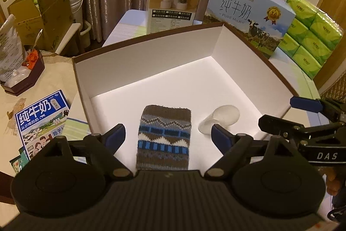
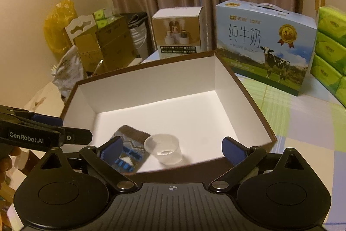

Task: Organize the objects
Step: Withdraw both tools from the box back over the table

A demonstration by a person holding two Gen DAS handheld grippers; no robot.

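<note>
Both grippers, left gripper [image 1: 167, 135] and right gripper [image 2: 172, 149], gape empty; the knitted sock [image 1: 163, 138] is soft and light, best pinched mid-fold, while the clear plastic cup [image 2: 163, 148] at its 3 o'clock is thin, slippery, best taken gently across the rim.

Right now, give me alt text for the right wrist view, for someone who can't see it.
An open white-lined box holds a knitted patterned sock and a clear plastic cup lying side by side near its front wall. The right gripper hangs open above them, holding nothing. A milk carton stands behind.
</note>
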